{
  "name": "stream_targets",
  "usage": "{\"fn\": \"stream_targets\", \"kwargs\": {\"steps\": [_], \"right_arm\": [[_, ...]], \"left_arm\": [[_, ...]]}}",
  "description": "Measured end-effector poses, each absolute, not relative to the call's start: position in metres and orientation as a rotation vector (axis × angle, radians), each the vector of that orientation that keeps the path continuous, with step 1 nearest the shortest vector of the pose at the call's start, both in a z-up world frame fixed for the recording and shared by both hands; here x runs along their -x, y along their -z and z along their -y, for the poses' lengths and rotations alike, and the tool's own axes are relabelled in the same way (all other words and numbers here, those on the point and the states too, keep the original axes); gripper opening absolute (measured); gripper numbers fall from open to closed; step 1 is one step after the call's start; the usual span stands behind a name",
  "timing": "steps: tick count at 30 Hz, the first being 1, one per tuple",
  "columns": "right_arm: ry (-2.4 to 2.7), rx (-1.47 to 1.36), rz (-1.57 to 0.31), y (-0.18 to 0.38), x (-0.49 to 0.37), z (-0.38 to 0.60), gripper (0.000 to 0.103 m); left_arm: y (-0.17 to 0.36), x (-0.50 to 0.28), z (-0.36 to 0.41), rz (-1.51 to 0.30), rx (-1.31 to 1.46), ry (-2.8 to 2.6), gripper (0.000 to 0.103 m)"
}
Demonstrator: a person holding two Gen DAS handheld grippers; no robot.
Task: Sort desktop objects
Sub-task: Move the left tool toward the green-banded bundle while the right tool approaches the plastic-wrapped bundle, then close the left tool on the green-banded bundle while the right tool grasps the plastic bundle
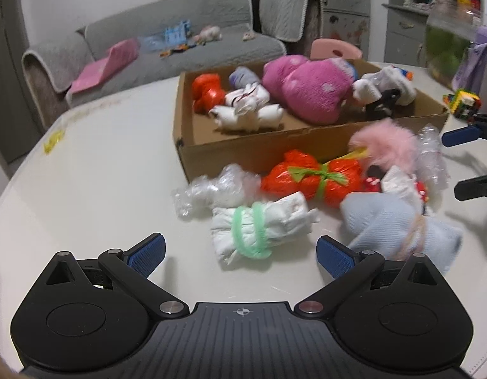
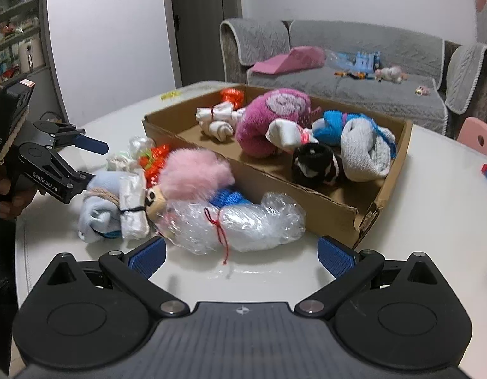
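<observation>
Bundles are lying loose on the counter [image 1: 101,164] just beside the cardboard box [image 1: 275,145], which is already holding several. Both tools are standing wide and empty: the left tool [image 1: 240,254] is facing the white bundle [image 1: 262,230], the right tool [image 2: 241,257] the bubble-wrap bundle [image 2: 243,221]. Centre the pads across each bundle's middle before closing

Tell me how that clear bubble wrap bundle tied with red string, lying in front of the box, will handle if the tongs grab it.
The bubble wrap bundle looks puffy, so it will probably squash and feel light. Its glossy film may slip between the pads. The red string cinches its middle, likely the firmest place to pinch.
</observation>
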State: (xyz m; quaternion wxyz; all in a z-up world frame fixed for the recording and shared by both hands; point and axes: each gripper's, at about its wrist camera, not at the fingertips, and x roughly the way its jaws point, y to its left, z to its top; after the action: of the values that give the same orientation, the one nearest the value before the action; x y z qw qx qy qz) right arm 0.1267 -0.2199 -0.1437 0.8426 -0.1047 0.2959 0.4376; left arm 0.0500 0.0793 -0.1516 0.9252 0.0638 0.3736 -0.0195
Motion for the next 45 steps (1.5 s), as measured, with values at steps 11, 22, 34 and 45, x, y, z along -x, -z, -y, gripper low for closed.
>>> {"fn": "stream_targets", "kwargs": {"steps": [11, 22, 34, 45], "right_arm": [[-0.962, 0.300, -0.658, 0.153, -0.135, 0.200, 0.102], [-0.961, 0.288, -0.635, 0.152, -0.132, 0.201, 0.089], [-0.963, 0.223, -0.609, 0.146, -0.119, 0.218, 0.078], [-0.932, 0.200, -0.564, 0.124, -0.113, 0.246, 0.078]], "left_arm": [[0.156, -0.061, -0.085, -0.764, -0.053, 0.073, 0.103], [0.155, -0.058, -0.085, -0.756, -0.048, 0.088, 0.095], [0.150, -0.043, -0.076, -0.751, -0.090, 0.158, 0.071], [0.123, -0.027, -0.087, -0.710, -0.118, 0.159, 0.071]]}}
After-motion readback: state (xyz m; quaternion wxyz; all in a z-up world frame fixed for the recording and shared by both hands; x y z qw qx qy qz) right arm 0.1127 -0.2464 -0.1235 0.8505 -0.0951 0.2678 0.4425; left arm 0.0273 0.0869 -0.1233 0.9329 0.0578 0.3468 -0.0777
